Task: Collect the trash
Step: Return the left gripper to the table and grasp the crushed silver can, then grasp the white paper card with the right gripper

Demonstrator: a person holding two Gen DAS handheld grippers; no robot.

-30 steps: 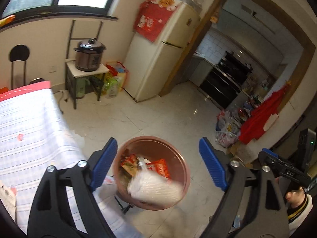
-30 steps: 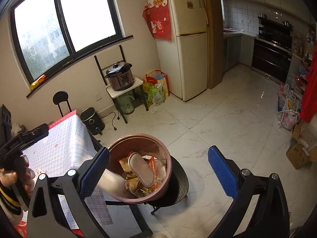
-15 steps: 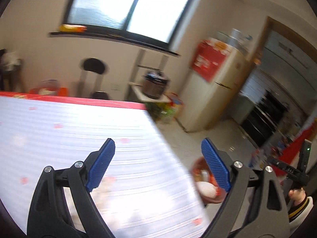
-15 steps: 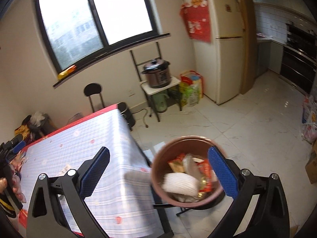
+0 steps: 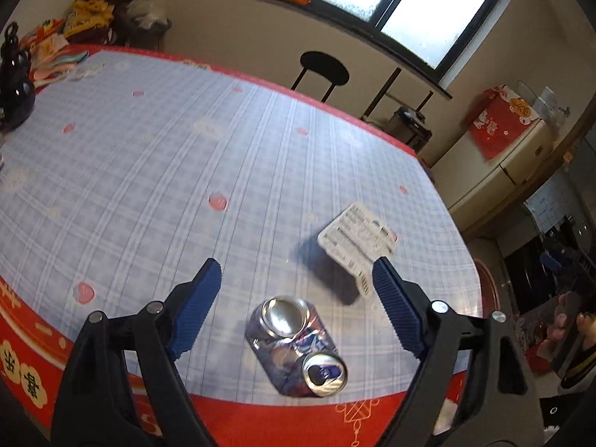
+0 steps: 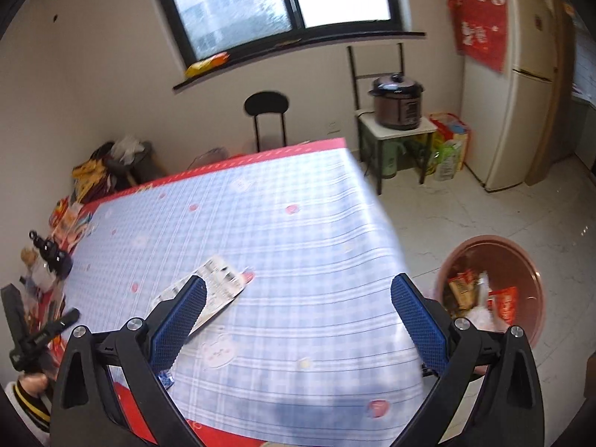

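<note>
A crushed silver-blue drink can (image 5: 296, 346) lies on the blue checked tablecloth (image 5: 167, 171) near the table's front edge. My left gripper (image 5: 296, 298) is open and empty, its fingers either side of the can, just above it. A white printed wrapper (image 5: 355, 242) lies beyond the can, and also shows in the right wrist view (image 6: 219, 290). My right gripper (image 6: 296, 316) is open and empty over the table. The brown trash bin (image 6: 521, 260), holding several wrappers, stands on the floor to the table's right.
A black stool (image 6: 266, 106), a side table with a pressure cooker (image 6: 396, 102) and a fridge (image 6: 521, 82) stand by the far wall. Clutter and a dark figurine (image 5: 15, 85) sit at the table's far left edge.
Both grippers have swung from over the trash bin back to the table. The white item fell into the bin. The left gripper now hovers over the crushed can.
</note>
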